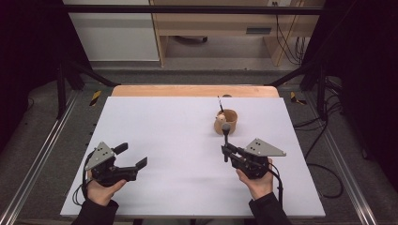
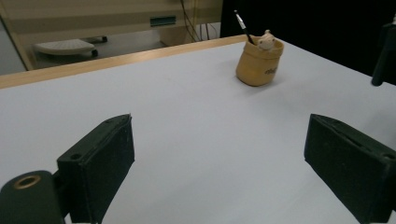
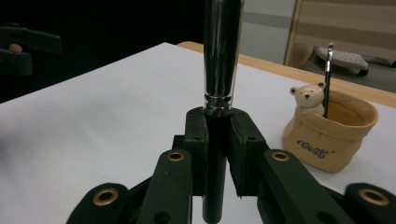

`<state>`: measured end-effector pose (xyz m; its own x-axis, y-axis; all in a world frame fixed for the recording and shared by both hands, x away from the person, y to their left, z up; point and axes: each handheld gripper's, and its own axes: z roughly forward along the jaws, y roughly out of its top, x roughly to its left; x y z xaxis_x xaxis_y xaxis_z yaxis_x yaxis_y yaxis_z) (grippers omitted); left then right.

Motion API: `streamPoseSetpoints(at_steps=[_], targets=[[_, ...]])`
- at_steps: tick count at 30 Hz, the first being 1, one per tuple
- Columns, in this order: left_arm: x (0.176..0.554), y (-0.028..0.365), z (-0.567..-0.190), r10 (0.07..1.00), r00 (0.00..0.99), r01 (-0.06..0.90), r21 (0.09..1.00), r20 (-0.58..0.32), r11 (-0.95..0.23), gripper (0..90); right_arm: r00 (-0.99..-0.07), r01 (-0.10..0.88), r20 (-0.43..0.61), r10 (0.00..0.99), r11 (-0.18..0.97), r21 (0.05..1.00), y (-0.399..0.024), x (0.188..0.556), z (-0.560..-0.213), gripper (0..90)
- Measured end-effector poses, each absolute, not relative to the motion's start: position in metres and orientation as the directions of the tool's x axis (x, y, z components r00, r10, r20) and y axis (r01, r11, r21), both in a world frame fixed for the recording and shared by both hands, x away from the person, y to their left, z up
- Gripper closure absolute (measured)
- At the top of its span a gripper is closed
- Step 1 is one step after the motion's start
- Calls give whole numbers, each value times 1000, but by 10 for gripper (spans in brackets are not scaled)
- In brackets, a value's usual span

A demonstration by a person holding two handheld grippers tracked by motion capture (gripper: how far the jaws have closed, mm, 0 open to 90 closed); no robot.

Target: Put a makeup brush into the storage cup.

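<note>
Right gripper jaws pinch an upright black-and-chrome brush, its top cut off; left gripper jaws stand spread, empty.

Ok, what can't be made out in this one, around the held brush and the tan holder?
- Top end of the black, silver-collared brush in the right gripper: cut off by the right gripper view's upper edge, small and blurred in the high view.
- Inside of the tan pouch-shaped holder: hidden by its wall.
- Thin dark stick in the holder: lower part hidden, type unclear.
- Left gripper: open, empty.
</note>
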<state>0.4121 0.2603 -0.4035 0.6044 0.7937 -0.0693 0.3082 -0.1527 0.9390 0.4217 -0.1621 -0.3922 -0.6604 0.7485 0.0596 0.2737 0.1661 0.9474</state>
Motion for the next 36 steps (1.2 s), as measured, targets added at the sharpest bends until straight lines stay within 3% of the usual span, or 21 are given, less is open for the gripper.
streamPoseSetpoints(at_steps=[36], targets=[[412, 289, -416, 836, 548, 324, 931, -38, -170, 82, -553, 277, 119, 825, 47, 960, -177, 461, -367, 792]])
